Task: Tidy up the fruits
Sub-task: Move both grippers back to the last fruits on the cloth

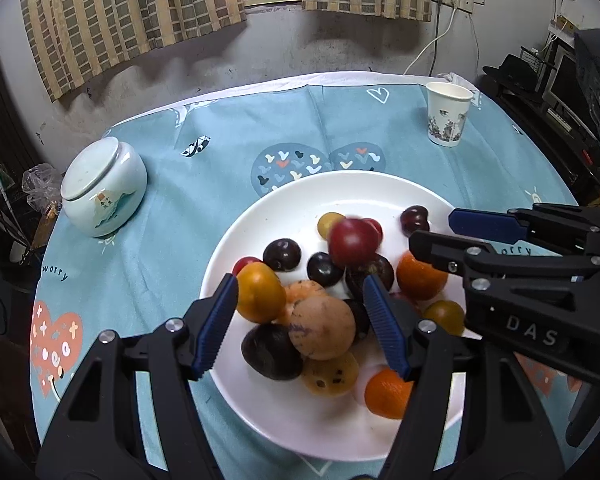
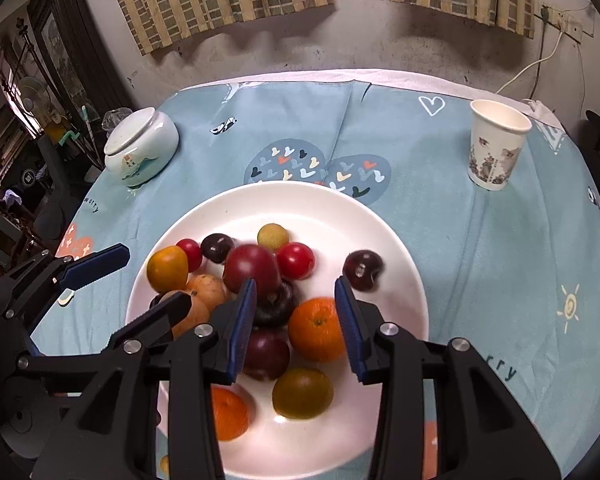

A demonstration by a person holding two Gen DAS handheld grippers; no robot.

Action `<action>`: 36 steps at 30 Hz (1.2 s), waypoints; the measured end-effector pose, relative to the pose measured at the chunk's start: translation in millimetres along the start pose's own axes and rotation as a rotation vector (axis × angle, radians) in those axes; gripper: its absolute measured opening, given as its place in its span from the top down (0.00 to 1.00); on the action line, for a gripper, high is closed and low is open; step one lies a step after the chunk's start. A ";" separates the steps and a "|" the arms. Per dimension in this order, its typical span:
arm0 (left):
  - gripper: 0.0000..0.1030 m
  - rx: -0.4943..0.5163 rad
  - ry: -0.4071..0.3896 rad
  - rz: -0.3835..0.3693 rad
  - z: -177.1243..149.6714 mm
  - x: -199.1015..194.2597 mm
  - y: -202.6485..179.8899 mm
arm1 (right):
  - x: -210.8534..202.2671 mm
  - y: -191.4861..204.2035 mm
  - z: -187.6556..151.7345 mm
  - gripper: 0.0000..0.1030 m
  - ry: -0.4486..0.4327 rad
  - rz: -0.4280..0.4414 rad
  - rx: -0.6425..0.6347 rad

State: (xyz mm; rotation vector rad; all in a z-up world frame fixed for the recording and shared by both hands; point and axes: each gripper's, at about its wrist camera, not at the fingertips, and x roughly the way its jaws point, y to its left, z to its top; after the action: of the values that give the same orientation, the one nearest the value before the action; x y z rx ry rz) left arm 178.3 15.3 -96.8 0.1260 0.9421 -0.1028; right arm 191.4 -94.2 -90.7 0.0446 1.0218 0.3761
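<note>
Left wrist view, table [image 1: 140,264]: blue patterned cloth fills the frame; I work over its centre.
Plate [image 1: 260,380]: white, lower centre of frame; all the fruits lie on it in one loose heap.
Left gripper [image 1: 300,320]: mine, lower centre, jaws parted to a medium gap and empty; the pads press on nothing. A tan round fruit [image 1: 322,322] and a yellow-orange one [image 1: 260,292] sit below and between the tips.
Right gripper [image 2: 296,328]: lower centre of the right wrist view, jaws set narrow with nothing gripped; an orange [image 2: 318,330] and a dark plum [image 2: 266,354] show in the gap beneath.
Red plum [image 1: 354,242]: centre of frame, blurred, apparently in motion above or atop the heap; I judge it just let go.
Jar [image 1: 104,188]: lidded ceramic, left of frame, well apart from the plate.
Paper cup [image 1: 448,114]: upper right, upright, apart from the plate.
Step in hand: I judge it a drop onto the pile. Wait until the plum settles before reaching again.
Technique: keep both grippers apart over the plate so the fingers do not clash; approach one fruit at a time from above, and close gently on soft skins.
</note>
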 end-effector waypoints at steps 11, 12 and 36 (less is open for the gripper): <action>0.32 -0.007 -0.009 -0.019 -29.9 -47.1 -9.0 | -64.7 7.4 -49.1 0.60 -0.080 0.048 0.059; 0.31 -0.012 -0.010 -0.019 -32.2 -50.6 -8.2 | -71.1 7.7 -54.4 0.60 -0.085 0.050 0.063; 0.20 -0.179 0.233 -0.038 -262.4 -109.8 47.9 | -71.7 88.3 -242.5 0.28 0.090 0.055 -0.183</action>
State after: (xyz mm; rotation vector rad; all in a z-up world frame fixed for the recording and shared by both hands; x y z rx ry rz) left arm -88.6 106.2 -157.3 -0.0463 1.1815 -0.0386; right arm -70.5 -68.5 -140.8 -0.1104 1.0730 0.5245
